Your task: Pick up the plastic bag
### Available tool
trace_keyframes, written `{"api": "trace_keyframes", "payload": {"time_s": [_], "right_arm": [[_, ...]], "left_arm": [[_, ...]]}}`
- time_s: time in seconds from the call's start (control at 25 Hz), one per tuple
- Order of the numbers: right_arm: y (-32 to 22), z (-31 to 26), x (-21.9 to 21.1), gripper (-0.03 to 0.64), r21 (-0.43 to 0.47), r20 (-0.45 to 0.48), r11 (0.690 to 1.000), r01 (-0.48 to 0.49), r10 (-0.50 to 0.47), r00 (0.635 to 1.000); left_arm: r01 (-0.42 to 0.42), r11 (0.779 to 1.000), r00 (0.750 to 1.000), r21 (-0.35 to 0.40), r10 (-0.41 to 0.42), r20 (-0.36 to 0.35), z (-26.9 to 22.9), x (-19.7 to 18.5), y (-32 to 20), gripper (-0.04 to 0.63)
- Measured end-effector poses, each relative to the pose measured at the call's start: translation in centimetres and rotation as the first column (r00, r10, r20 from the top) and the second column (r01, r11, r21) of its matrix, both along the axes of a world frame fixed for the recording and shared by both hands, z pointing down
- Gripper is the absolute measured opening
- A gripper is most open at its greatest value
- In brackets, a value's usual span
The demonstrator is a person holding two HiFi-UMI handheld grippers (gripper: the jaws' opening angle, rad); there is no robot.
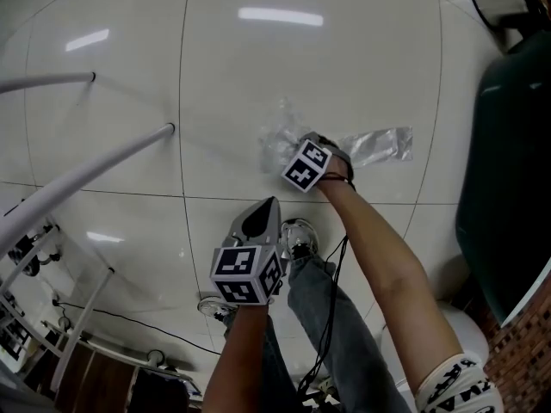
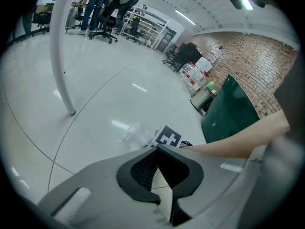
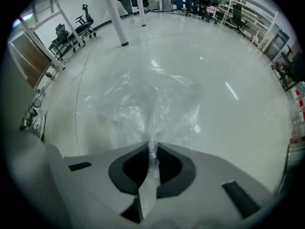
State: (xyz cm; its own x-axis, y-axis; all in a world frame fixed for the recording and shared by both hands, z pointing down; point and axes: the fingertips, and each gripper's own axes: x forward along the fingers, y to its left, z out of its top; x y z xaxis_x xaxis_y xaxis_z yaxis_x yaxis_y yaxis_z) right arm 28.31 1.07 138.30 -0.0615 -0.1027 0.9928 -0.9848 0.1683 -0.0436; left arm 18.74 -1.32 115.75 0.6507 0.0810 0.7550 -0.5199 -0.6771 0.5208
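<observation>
Your right gripper was clenched on the plastic bag, with a thin twist of clear film pinched between its jaws. In the right gripper view the bag fanned out from that pinch, away from you, as a loose crumpled sheet over the white tile floor. In the head view the bag lay on the floor ahead of your feet. Its long axis ran left to right, with the crumpled bulk at the left under your gripper and a flatter strip trailing off to the right.

Your left gripper hung nearer to you, above the floor. Its jaws were together at the tips with nothing between them.

The only print in sight was the black-and-white square pattern on each gripper's marker cube.

A slanted white pole met the floor to the left of the bag, well apart from it. A dark green bin stood to the right. Your shoe rested just near of the bag, and a black cable hung beside your right arm.
</observation>
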Motion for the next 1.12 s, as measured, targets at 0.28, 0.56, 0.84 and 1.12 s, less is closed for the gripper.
{"api": "trace_keyframes", "payload": {"time_s": [0.28,0.56,0.84,1.12], "right_arm": [[-0.6,-8.0,1.5,0.012,0.168,0.131,0.947,-0.275,0.255,0.958],[1.2,-25.8,3.9,0.011,0.371,0.224,0.781,-0.503,0.450,0.864],[0.1,-48.2,6.8,0.011,0.566,0.307,0.580,-0.586,0.511,0.803],[-2.4,-69.6,6.7,0.011,0.764,0.273,0.448,-0.464,0.426,0.862]], "left_arm": [[0.008,0.999,1.000,0.035,-0.008,-0.014,-4.5,-0.4,-0.9,0.000],[-0.059,0.994,0.996,0.095,0.065,-0.058,-14.9,3.4,-1.9,0.000],[-0.118,0.974,0.975,0.194,0.150,-0.162,-30.7,6.4,-1.3,0.000],[-0.050,0.964,0.948,0.263,0.128,-0.290,-46.2,5.5,-2.8,0.000]]}}
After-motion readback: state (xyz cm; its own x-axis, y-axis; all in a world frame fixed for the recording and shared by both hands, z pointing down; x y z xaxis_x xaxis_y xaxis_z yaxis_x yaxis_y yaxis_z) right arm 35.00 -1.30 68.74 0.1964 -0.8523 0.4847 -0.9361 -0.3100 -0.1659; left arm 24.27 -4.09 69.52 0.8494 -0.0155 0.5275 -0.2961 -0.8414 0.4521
